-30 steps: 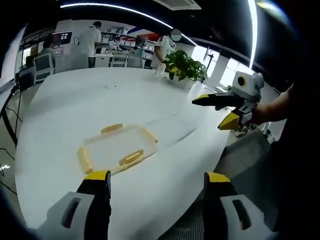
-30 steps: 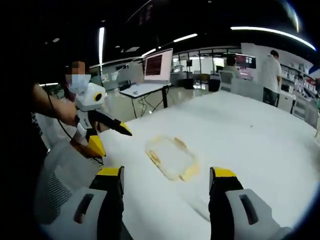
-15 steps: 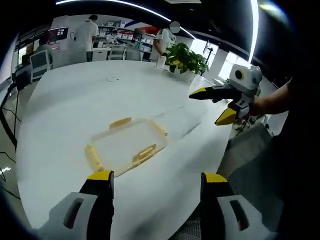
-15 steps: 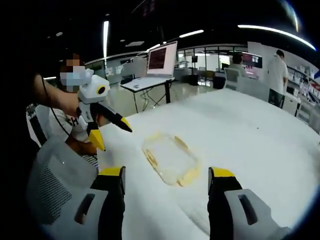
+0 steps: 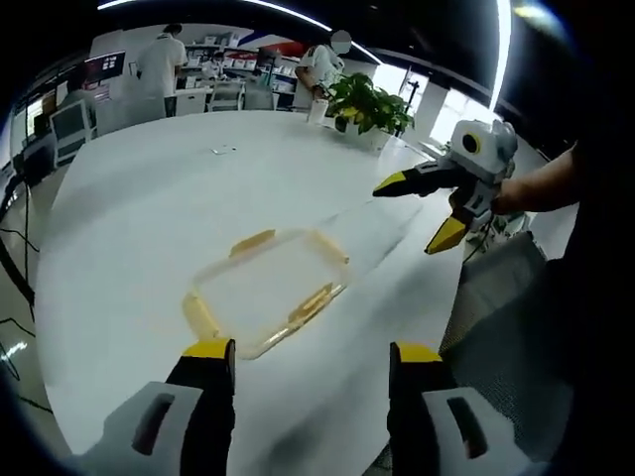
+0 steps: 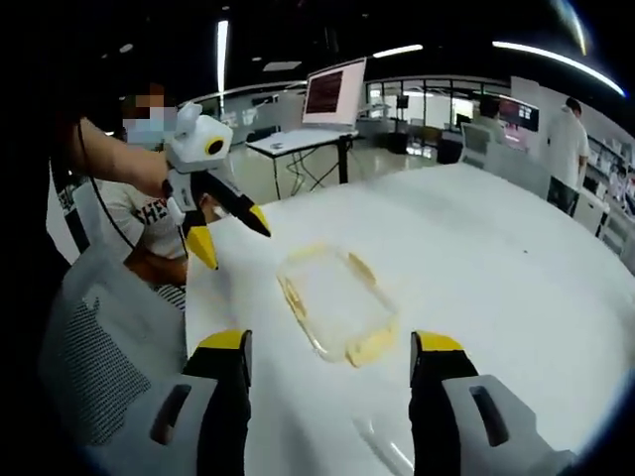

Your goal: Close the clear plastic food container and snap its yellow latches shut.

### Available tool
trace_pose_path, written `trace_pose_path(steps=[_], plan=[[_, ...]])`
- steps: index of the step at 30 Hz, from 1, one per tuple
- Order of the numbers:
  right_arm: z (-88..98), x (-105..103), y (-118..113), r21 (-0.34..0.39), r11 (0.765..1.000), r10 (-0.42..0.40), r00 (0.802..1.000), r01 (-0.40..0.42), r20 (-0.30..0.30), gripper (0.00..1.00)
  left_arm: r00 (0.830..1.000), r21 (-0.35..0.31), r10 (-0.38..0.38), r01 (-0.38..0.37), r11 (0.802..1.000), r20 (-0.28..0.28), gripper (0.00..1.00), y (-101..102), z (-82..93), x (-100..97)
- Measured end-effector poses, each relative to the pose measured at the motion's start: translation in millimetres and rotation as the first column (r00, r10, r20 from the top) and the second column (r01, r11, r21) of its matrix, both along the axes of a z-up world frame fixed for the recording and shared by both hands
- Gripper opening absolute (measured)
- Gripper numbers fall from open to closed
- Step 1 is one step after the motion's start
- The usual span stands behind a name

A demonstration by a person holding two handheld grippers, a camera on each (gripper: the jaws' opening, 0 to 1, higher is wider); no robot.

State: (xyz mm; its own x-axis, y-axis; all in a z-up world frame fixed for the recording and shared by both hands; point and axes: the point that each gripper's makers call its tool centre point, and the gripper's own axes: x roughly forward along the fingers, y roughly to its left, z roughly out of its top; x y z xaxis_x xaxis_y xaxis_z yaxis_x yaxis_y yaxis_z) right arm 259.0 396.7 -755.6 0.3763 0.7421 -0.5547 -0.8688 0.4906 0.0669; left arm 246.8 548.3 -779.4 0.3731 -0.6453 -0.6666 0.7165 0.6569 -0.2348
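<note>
The clear container (image 5: pixel 266 291) lies flat on the white table (image 5: pixel 129 208), just ahead of the left gripper (image 5: pixel 308 355), whose yellow-tipped jaws stand wide apart with nothing between them. Yellow latches show on the container's edges: one (image 5: pixel 252 242) on the far side, one (image 5: pixel 316 300) on the side nearest the table edge, one (image 5: pixel 200 314) at the near left end. Nothing can be made out inside it; it looks empty through the clear plastic. A clear flat sheet, perhaps the lid (image 5: pixel 372 235), lies just beyond the container, though it's too faint to be sure. Past that, the right gripper (image 5: pixel 422 212) hangs above the table edge, its jaws splayed and empty.

From the right gripper view, the container (image 6: pixel 335 301) sits ahead of the released jaws of that gripper (image 6: pixel 327 347), with the left gripper (image 6: pixel 235 238) hovering beyond its far-left corner, also spread open. A potted plant (image 5: pixel 368 107) stands at the table's far edge.
</note>
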Motion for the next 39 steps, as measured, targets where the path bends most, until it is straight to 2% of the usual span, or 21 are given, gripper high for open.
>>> trace_pose_path(steps=[8,11,18,32,36,39], plan=[[-10.9,9,1,-0.044,0.999,0.029,1.0,-0.029,-0.006,0.61,0.999,0.04,-0.051,0.051,0.998,-0.015,0.57,3,-6.6,3.9],[-13.5,12,1,-0.059,0.998,0.039,0.999,-0.039,-0.004,0.61,0.996,0.075,-0.085,0.086,0.993,-0.016,0.57,6,-11.6,6.5],[-24.1,15,2,-0.102,0.993,0.062,0.998,-0.063,-0.016,0.6,0.993,0.114,-0.117,0.118,0.987,-0.017,0.56,11,-16.7,17.8],[-37.8,23,3,-0.166,0.979,0.112,0.993,-0.117,-0.043,0.57,0.98,0.193,-0.197,0.198,0.961,-0.026,0.53,21,-23.1,39.7],[-40.0,28,3,-0.19,0.973,0.13,0.991,-0.132,-0.025,0.58,0.974,0.22,-0.225,0.225,0.949,-0.026,0.53,22,-24.9,44.1],[-43.2,30,5,-0.196,0.97,0.138,0.989,-0.145,-0.047,0.58,0.97,0.229,-0.241,0.241,0.943,-0.028,0.52,21,-25.4,48.6]])
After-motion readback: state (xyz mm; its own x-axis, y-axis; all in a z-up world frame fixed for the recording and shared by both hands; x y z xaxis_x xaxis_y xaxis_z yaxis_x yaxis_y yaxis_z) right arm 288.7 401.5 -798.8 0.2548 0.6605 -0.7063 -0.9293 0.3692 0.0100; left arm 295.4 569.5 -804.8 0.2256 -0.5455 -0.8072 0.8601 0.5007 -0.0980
